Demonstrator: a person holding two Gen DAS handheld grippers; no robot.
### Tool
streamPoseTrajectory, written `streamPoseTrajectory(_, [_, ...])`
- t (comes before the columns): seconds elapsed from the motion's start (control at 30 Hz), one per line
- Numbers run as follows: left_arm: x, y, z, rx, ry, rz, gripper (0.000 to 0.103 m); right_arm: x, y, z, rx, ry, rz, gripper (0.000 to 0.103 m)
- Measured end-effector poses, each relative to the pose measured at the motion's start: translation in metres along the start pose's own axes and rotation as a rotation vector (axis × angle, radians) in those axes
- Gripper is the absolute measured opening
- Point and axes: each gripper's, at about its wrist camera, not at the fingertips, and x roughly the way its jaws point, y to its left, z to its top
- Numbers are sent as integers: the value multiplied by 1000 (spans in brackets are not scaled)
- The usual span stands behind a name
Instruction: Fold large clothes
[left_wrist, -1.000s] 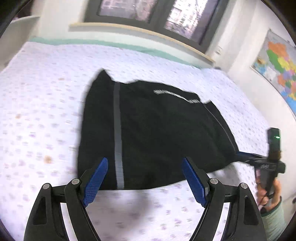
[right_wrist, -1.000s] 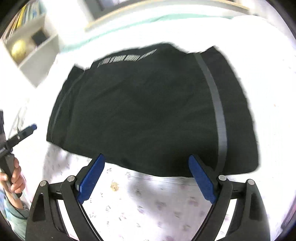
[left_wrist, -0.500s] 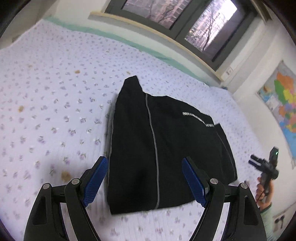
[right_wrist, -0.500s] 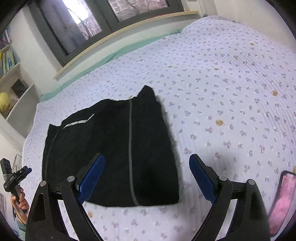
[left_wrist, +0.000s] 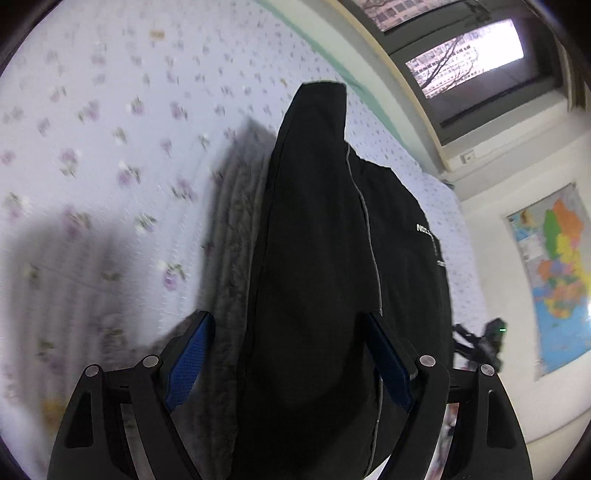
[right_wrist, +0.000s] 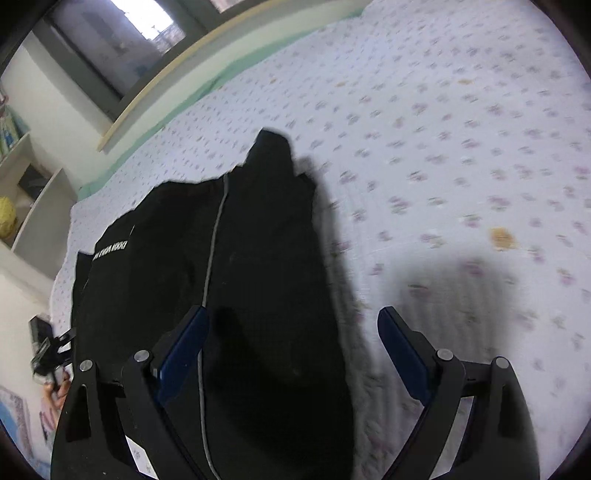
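A black garment with a thin grey stripe and white lettering lies folded on the bed. In the left wrist view my left gripper is open, low over the garment's near edge, with the cloth between its blue pads. In the right wrist view the garment fills the lower left. My right gripper is open over its near right edge; the left pad is above the cloth and the right pad above the sheet. Each gripper shows small at the other view's edge.
The bed has a white quilted sheet with small purple flowers and a few orange stains. A window and sill run along the far side. A wall map hangs at the right. White shelves stand at the left.
Both grippers have dropped from a high view over the bed down to the garment's near edge. The garment now looms close. Both stay open.
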Motion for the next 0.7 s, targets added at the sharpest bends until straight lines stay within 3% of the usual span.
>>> streamPoseTrajectory(0.1, [6,-3,1,0,13,-59,84,23,2,3,-2,72,94,94])
streamPoseTrajectory(0.13, [11,-5,2,-1,28,-71,84,33,3,3,-3,92,80,94])
streamPoseTrajectory(0.2, [22,-11,2,10,55,-63,84,48,1,5,5,120,67,94])
streamPoseTrajectory(0.37, [41,-20,5,23,103,-49,85,64,-6,10,59,144,154,97])
streamPoseTrajectory(0.4, [41,-21,5,22,110,-68,85,63,-4,9,46,141,154,95])
streamPoseTrajectory(0.47, [34,-24,3,29,99,-165,85,55,7,6,-21,117,177,73])
streamPoseTrajectory(0.57, [25,-25,3,22,74,-291,85,51,12,3,-63,100,165,70])
streamPoseTrajectory(0.63, [33,-22,5,9,95,-259,85,59,10,6,-57,122,169,71])
streamPoseTrajectory(0.7, [55,-21,4,4,165,-145,85,73,8,10,-21,163,195,79])
